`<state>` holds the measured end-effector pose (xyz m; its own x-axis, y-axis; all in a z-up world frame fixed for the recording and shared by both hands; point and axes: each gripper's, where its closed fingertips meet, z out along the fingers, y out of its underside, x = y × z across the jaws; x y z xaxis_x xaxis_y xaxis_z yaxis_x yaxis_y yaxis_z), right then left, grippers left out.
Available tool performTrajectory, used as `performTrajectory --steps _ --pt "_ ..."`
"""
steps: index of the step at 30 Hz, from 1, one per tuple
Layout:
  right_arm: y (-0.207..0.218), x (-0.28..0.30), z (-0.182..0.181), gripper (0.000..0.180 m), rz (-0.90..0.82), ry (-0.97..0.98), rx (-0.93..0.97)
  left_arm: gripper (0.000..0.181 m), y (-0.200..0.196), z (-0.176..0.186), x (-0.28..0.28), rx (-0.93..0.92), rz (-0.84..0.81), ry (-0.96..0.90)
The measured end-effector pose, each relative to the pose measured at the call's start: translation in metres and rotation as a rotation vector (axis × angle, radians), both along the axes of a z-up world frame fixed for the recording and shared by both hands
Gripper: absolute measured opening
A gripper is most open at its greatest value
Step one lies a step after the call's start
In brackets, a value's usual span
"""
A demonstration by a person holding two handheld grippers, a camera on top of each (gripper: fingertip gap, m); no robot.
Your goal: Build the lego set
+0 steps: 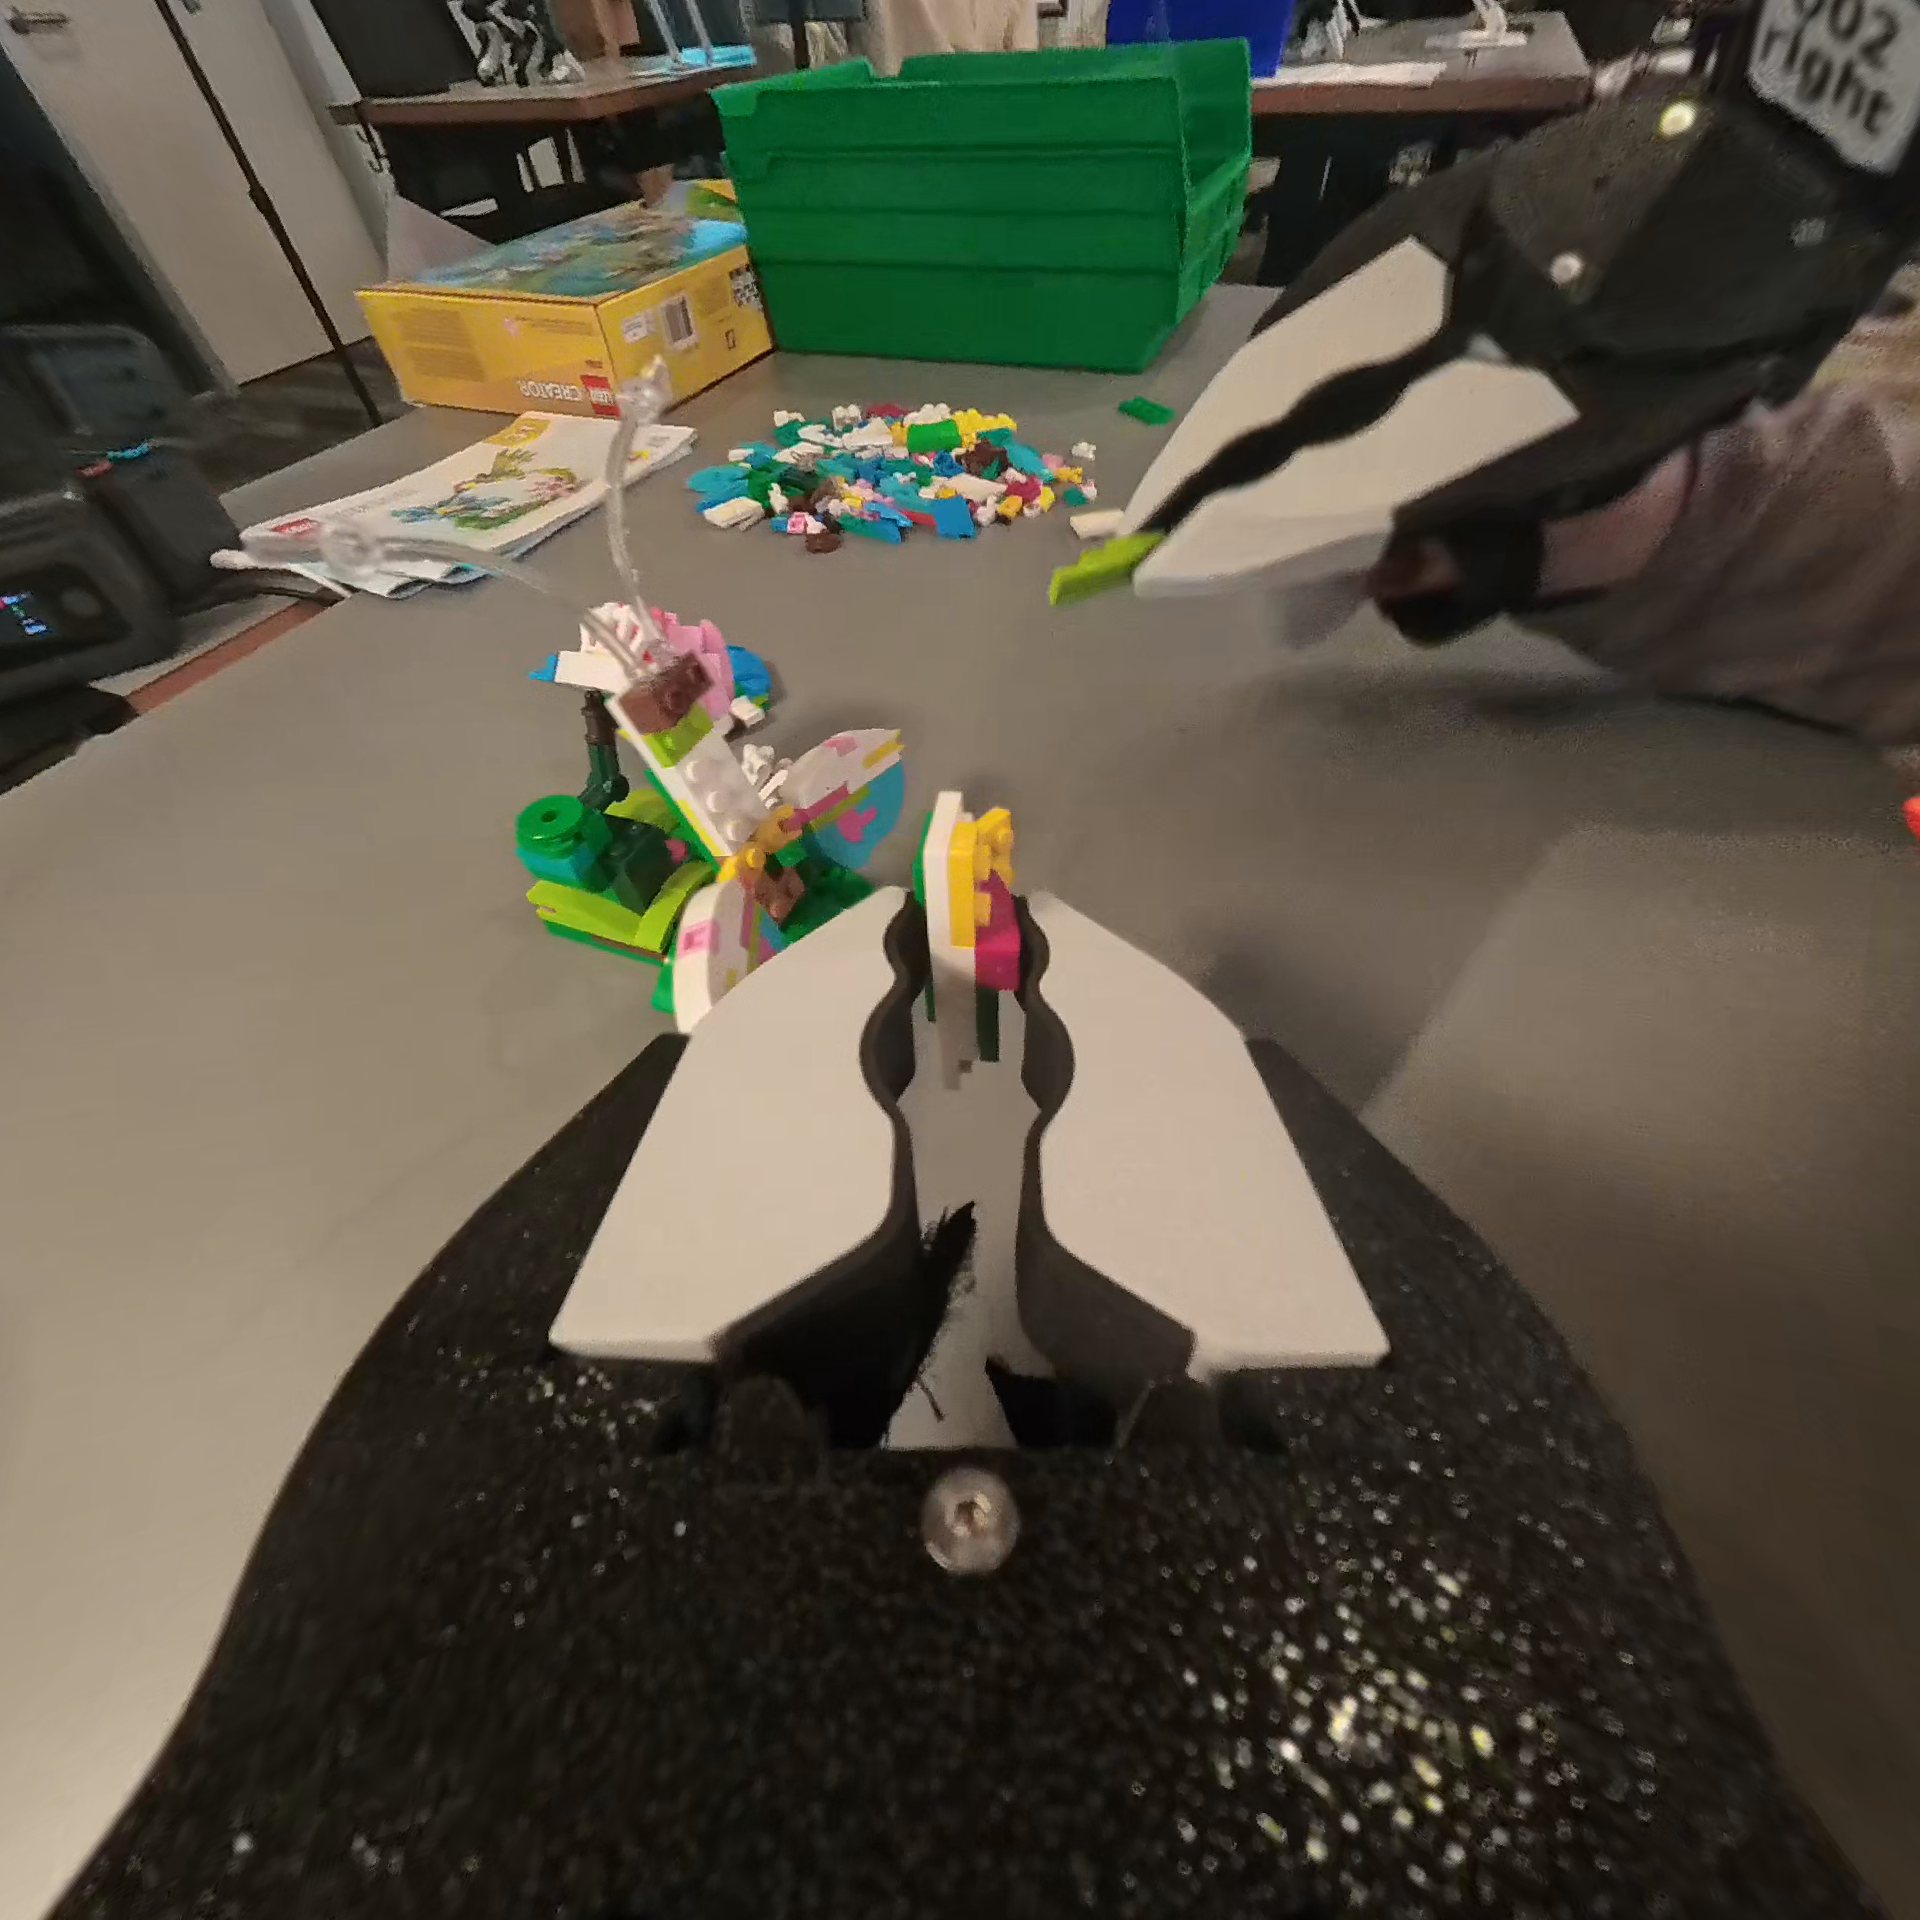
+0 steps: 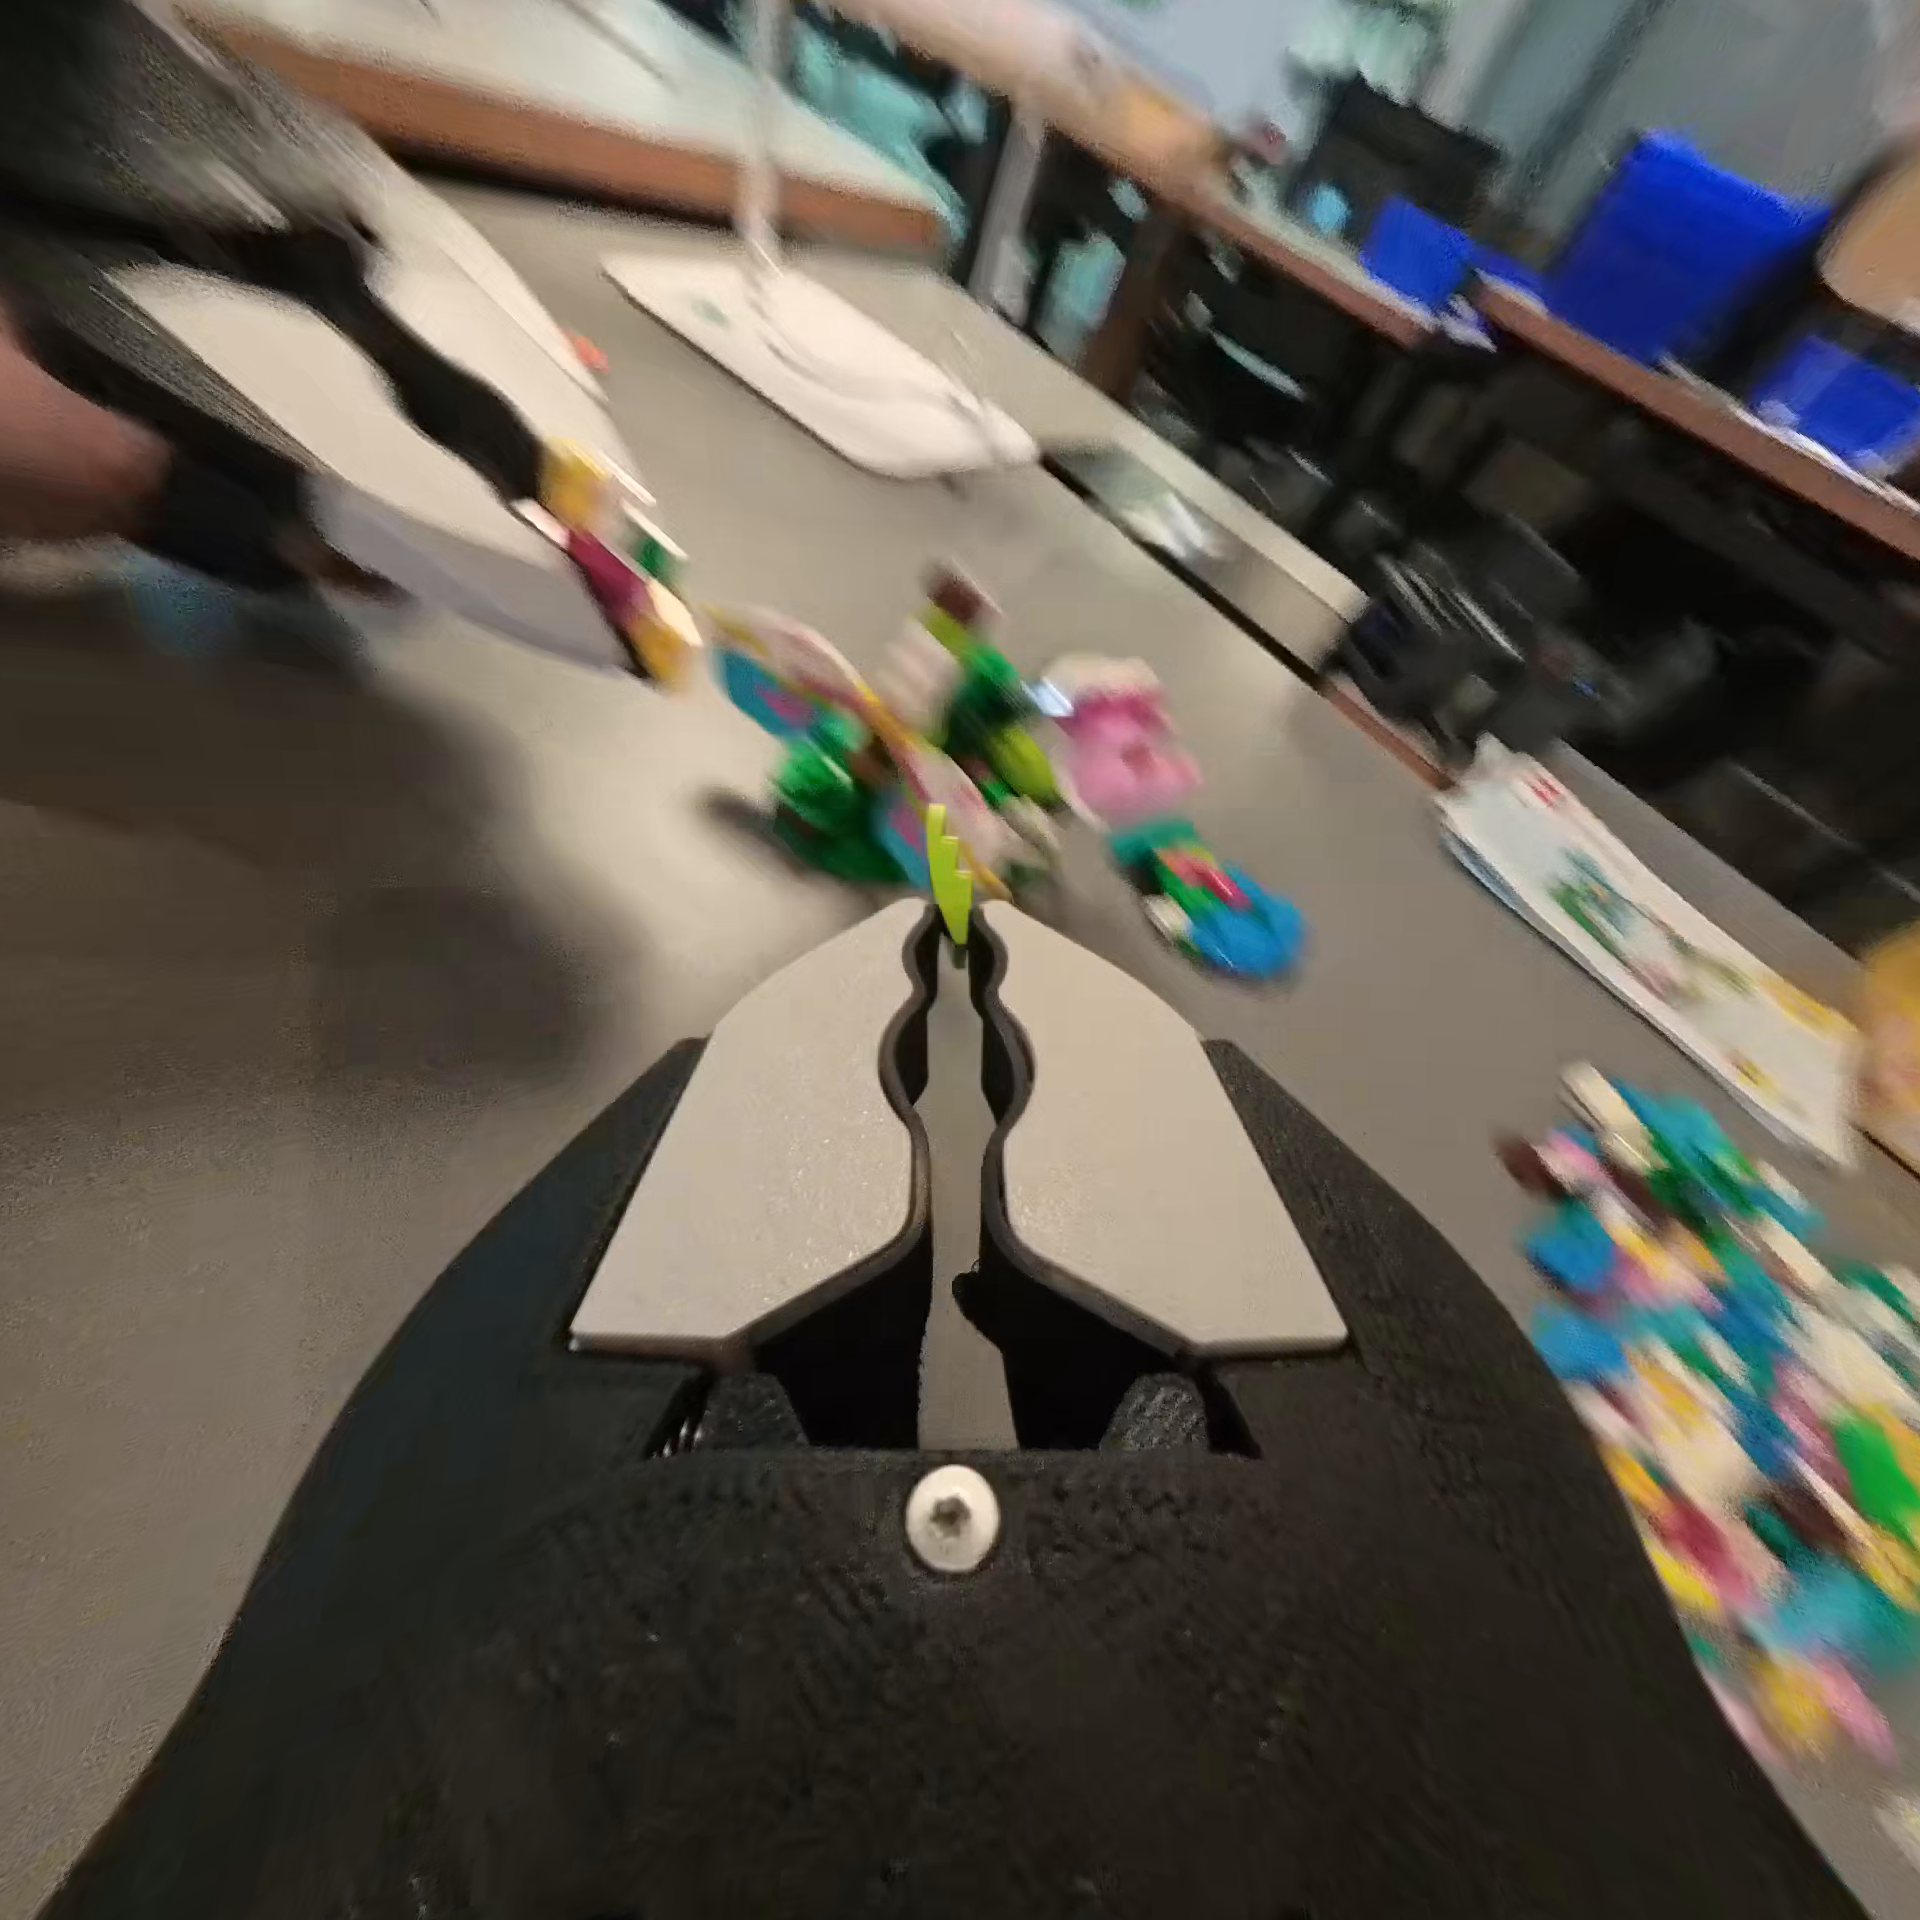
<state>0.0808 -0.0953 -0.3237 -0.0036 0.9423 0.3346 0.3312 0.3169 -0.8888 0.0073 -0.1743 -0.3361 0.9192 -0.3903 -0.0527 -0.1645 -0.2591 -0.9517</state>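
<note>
My left gripper (image 1: 961,914) is shut on a small sub-build (image 1: 971,894) of white, yellow, magenta and green bricks, held above the grey table (image 1: 1143,748). My right gripper (image 2: 951,920) is shut on a thin lime green piece (image 2: 949,873); in the left wrist view it (image 1: 1138,556) hovers at the right with the lime piece (image 1: 1101,569) sticking out. A half-built model (image 1: 707,831) with green base, white and pink plates stands on the table left of my left gripper. It also shows, blurred, in the right wrist view (image 2: 894,758). The left gripper (image 2: 582,561) shows there too.
A pile of loose bricks (image 1: 894,473) lies farther back, also seen blurred (image 2: 1714,1351). A pink and blue small build (image 1: 707,655) sits behind the model. Instruction booklets (image 1: 468,494), a yellow box (image 1: 561,312) and stacked green bins (image 1: 987,208) stand at the back. The left gripper's tips are roughly 11 centimeters from the right gripper's.
</note>
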Motion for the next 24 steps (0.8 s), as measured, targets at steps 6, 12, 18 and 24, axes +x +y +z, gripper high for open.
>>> performTrajectory --steps 6,12,18,24 --pt "0.099 0.106 -0.021 0.003 -0.373 -0.233 0.139 0.016 -0.001 -0.007 0.014 -0.01 -0.047 0.079" --pt "0.152 0.188 -0.054 0.003 -0.589 -0.52 0.023 0.016 -0.002 -0.009 0.021 -0.008 -0.078 0.125" --pt "0.169 0.188 -0.056 0.003 -0.627 -0.515 0.066 0.016 -0.004 -0.013 0.028 -0.019 -0.117 0.17" --pt "0.157 0.186 -0.063 0.026 -0.562 -0.526 -0.065 0.016 -0.005 -0.016 0.03 -0.03 -0.127 0.182"
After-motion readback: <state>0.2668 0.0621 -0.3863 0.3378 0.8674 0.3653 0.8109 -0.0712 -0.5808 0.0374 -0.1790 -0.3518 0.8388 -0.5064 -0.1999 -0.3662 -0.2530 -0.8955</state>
